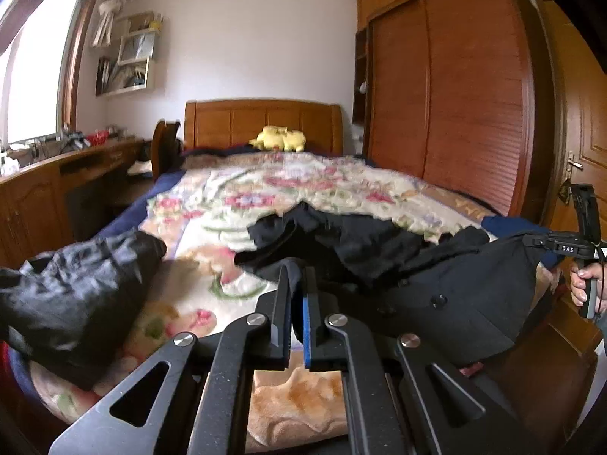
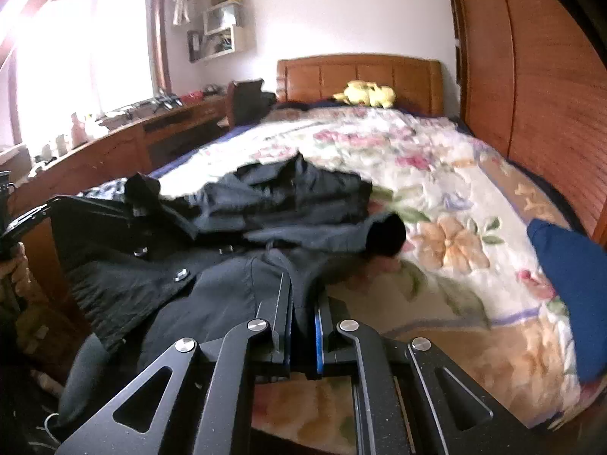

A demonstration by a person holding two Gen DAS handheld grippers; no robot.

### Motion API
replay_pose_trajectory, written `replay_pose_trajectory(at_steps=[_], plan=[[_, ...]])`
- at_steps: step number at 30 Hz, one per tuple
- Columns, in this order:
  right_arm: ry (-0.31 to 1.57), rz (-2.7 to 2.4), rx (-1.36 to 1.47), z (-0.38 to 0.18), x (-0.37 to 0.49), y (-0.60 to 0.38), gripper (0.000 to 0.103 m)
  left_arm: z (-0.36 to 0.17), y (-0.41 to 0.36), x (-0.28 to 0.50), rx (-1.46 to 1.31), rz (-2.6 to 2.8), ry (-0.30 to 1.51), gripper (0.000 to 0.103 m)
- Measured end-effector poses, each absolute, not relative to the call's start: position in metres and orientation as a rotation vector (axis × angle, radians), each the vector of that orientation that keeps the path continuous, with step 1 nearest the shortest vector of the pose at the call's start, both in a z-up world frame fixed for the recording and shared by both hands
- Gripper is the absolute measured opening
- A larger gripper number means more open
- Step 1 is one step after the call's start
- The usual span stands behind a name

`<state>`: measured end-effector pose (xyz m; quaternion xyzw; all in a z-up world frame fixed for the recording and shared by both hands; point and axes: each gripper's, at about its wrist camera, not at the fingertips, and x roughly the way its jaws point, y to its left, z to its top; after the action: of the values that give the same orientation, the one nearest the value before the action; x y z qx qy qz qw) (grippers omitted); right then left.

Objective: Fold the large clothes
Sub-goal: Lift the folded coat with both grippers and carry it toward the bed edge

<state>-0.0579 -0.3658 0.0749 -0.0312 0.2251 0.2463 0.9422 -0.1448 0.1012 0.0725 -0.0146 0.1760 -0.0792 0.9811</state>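
Left tongs (image 1: 297, 276) clamped on black coat (image 1: 466, 284) hem — right tongs (image 2: 302, 284) likewise pinching dark fabric. Coat stretched between them, draped across floral blanket (image 2: 436, 189) on bed.

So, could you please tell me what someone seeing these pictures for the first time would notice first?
Probably the dark coat, sprawled across the near end of the floral bedspread, with each hand-held gripper, left and right, shut on a bit of its fabric. Next, the yellow plush toy by the wooden headboard and the tall wooden wardrobe on the right.
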Motion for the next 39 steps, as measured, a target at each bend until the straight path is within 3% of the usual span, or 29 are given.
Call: replay_pose_trajectory(at_steps=[21,39], plan=[[0.232,0.499,-0.116,0.139,-0.144,-0.391,0.008,0.154,0.117,-0.204,0.021,-0.132,0.160,0.004],[0.297,0.450,-0.168,0.122,-0.109,-0.353,0.008,0.102,0.124,-0.149,0.032,-0.052,0.253,0.004]])
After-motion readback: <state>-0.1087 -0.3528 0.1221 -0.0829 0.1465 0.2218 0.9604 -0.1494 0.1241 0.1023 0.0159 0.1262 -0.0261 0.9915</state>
